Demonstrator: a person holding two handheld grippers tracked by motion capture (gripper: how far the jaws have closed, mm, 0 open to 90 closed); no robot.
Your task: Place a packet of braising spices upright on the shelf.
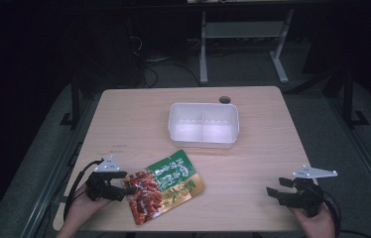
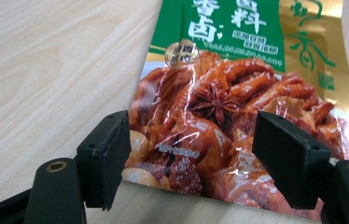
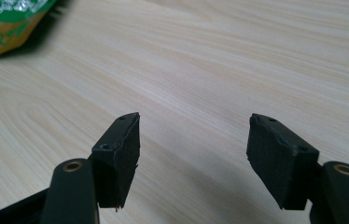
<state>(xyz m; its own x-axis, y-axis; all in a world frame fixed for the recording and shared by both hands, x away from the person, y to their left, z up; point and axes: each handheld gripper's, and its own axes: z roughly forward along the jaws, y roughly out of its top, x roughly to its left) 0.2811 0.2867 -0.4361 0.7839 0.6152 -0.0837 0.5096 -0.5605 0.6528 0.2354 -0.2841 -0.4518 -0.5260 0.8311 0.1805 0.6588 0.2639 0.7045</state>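
A flat foil snack pouch [image 1: 165, 186], green and gold with a picture of braised meat, lies on the wooden table near its front left. My left gripper [image 1: 130, 186] is at the pouch's left end, open. In the left gripper view the pouch [image 2: 224, 102] lies just beyond and between the two spread jaws of the left gripper [image 2: 189, 163], and the pads do not press on it. My right gripper [image 1: 275, 190] stands open near the front right edge with bare wood between its jaws [image 3: 193, 154]. A corner of the pouch [image 3: 4, 23] shows at the right gripper view's top left.
A white two-compartment plastic tub [image 1: 203, 124] stands in the middle of the table [image 1: 253, 163], beyond the pouch. A round cable hole [image 1: 225, 99] sits at the table's far edge. Table legs and cables stand on the dark floor behind.
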